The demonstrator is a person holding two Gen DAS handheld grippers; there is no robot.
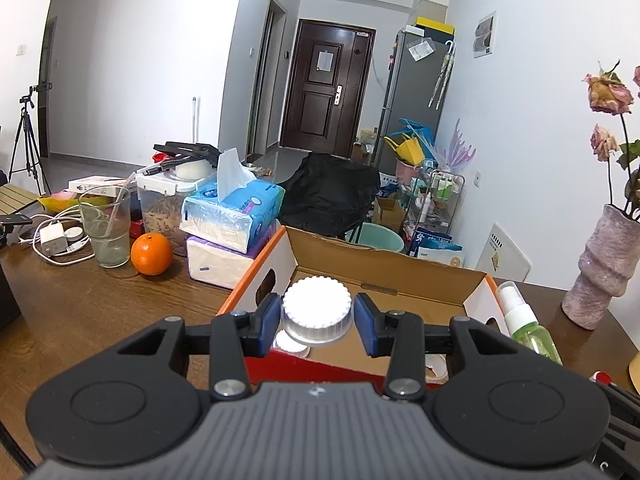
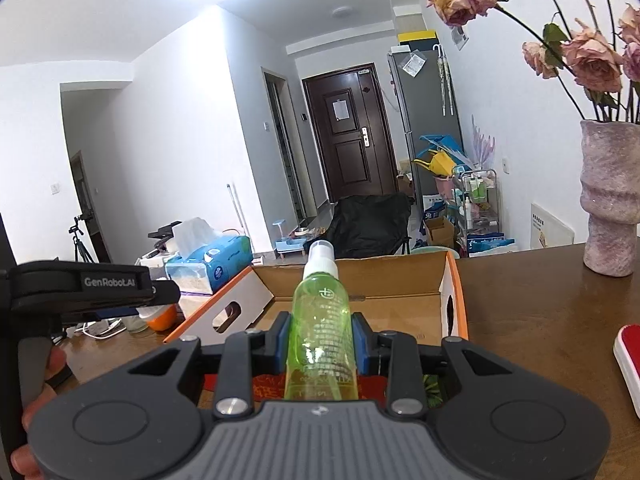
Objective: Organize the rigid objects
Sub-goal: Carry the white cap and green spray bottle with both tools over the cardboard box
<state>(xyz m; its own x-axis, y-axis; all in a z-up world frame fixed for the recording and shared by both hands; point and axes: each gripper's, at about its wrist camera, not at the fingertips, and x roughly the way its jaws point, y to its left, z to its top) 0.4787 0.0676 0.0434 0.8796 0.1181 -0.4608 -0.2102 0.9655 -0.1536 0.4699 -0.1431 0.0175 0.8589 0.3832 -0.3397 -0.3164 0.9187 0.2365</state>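
Note:
My left gripper (image 1: 317,318) is shut on a container with a white ribbed cap (image 1: 317,307), held over the open cardboard box (image 1: 384,268) with orange edges. In the right wrist view my right gripper (image 2: 319,342) is shut on a green spray bottle (image 2: 320,320) with a white nozzle, upright above the same box (image 2: 360,284). The bottle also shows at the box's right side in the left wrist view (image 1: 528,328). The left gripper's body (image 2: 92,284) and the hand holding it appear at the left of the right wrist view. White lids lie inside the box (image 1: 290,342).
On the brown table stand an orange (image 1: 151,254), a glass (image 1: 106,232), stacked tissue packs (image 1: 232,216), a charger with cables (image 1: 54,240) and a pink vase with dried roses (image 2: 610,196). A red and white object (image 2: 630,364) lies at the right edge.

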